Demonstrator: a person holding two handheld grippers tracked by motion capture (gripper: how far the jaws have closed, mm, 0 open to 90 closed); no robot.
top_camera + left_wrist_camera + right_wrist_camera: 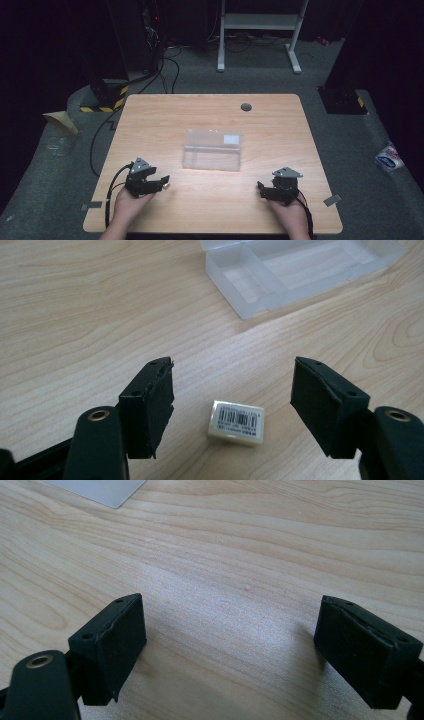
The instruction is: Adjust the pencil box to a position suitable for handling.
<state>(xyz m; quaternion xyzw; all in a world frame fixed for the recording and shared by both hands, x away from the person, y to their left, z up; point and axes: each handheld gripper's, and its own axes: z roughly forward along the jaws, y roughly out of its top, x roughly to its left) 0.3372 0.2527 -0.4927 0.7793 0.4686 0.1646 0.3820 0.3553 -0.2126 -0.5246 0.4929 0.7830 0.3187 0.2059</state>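
Observation:
A small cream eraser point(236, 423) with a barcode label lies flat on the wooden table point(210, 115). My left gripper point(232, 410) stands open around it, one jaw to each side, neither touching it. In the high view the left gripper point(162, 181) sits near the table's front left with the eraser point(164, 185) at its tips. A clear plastic box point(212, 149) with compartments rests in the middle of the table; the same box point(295, 270) is ahead in the left gripper view. My right gripper point(261, 189) stands open at the front right, with bare wood between its jaws point(230, 650).
A grey grommet hole point(246, 107) marks the table's far side. Bits of grey tape point(332, 200) sit at the front corners. Beyond the table are a white metal frame point(260, 30), cables and a black-and-yellow striped base point(106, 95) on grey carpet.

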